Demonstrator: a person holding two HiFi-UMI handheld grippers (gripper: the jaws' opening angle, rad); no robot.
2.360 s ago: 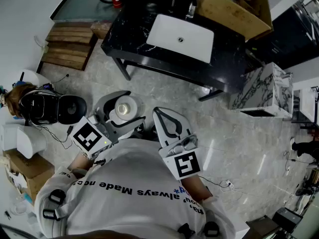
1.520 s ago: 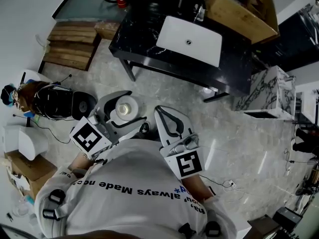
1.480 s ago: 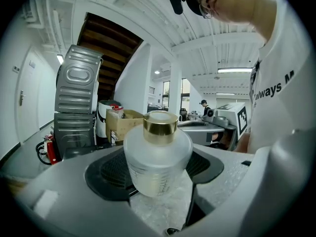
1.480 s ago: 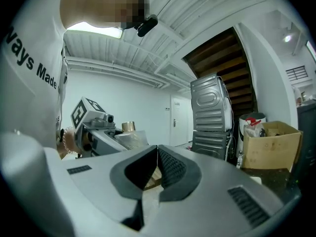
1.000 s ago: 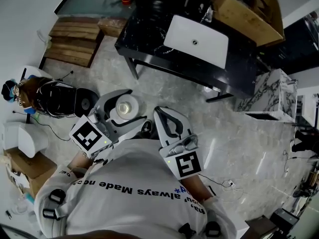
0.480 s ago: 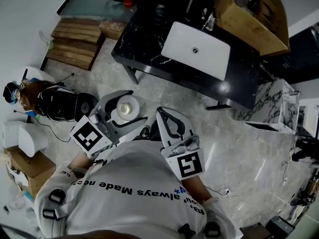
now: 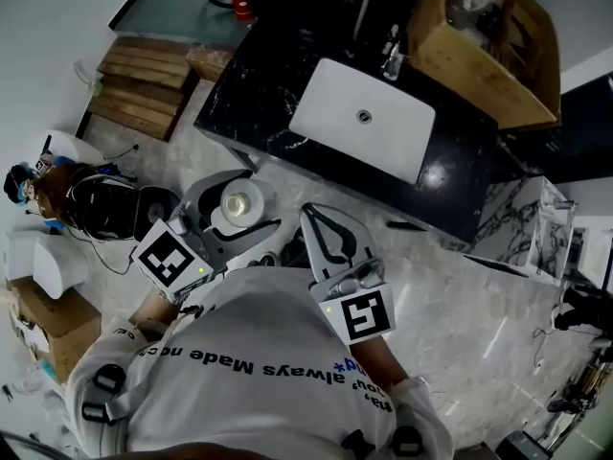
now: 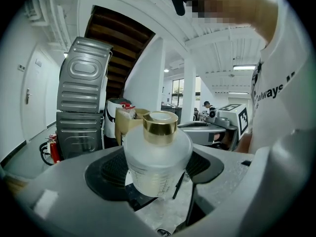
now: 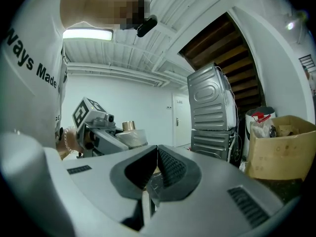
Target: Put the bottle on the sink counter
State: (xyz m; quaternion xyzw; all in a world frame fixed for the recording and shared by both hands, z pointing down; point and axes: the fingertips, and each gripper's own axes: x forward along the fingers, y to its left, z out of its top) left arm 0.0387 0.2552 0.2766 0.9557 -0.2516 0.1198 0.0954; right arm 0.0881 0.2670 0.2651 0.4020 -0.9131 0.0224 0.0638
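Note:
A round frosted bottle (image 8: 157, 159) with a gold cap (image 8: 160, 123) sits upright between the jaws of my left gripper (image 8: 160, 174), which is shut on it. From the head view the bottle (image 7: 239, 204) shows as a pale disc in the left gripper (image 7: 236, 214), held over the floor just short of the black marble sink counter (image 7: 259, 75). My right gripper (image 7: 318, 222) is beside it, jaws shut with nothing between them; in the right gripper view (image 9: 156, 168) the pads meet. The bottle (image 9: 132, 136) also shows there at left.
A white rectangular basin (image 7: 362, 119) is set in the counter, with a faucet (image 7: 391, 54) and a cardboard box (image 7: 484, 46) behind. Wooden pallets (image 7: 144, 89) lie at left. A marble block (image 7: 532, 228) stands at right. Stacked grey appliances (image 8: 81, 105) rise ahead.
The sink counter has come closer and lower in the head view as the person walks toward it. Both grippers keep the same pose, the bottle still held in the left.

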